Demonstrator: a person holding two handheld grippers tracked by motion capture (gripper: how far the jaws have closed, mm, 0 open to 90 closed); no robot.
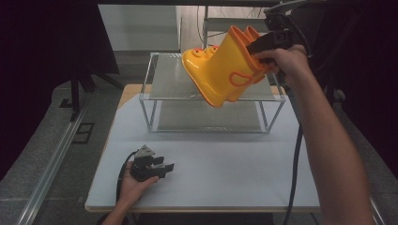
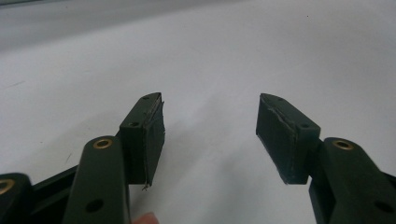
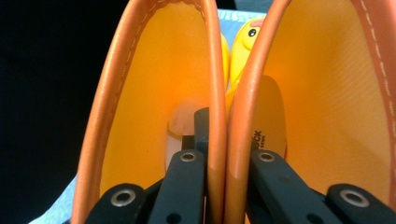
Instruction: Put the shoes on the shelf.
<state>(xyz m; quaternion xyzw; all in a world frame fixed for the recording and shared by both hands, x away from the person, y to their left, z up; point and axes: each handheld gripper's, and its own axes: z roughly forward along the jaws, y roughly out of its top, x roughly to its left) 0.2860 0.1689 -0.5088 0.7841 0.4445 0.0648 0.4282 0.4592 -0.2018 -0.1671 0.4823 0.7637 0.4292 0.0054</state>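
Note:
A pair of yellow rubber boots (image 1: 220, 70) with orange rims hangs tilted in the air above the top shelf of a small metal rack (image 1: 159, 96). My right gripper (image 1: 263, 44) is shut on the boots' two inner rims (image 3: 226, 116), pinching them together, one jaw inside each boot. A duck face shows on a toe between the shafts. My left gripper (image 1: 166, 168) rests on the white table (image 1: 225, 168) near the front left, held in a hand. Its jaws stand open with nothing between them, and its pads (image 2: 148, 135) hover just over the bare tabletop.
The two-level rack stands at the table's far side, with both of its grey shelves bare. A black cable (image 1: 295, 159) trails from the right gripper down along the table's right side. Dark curtains surround the table.

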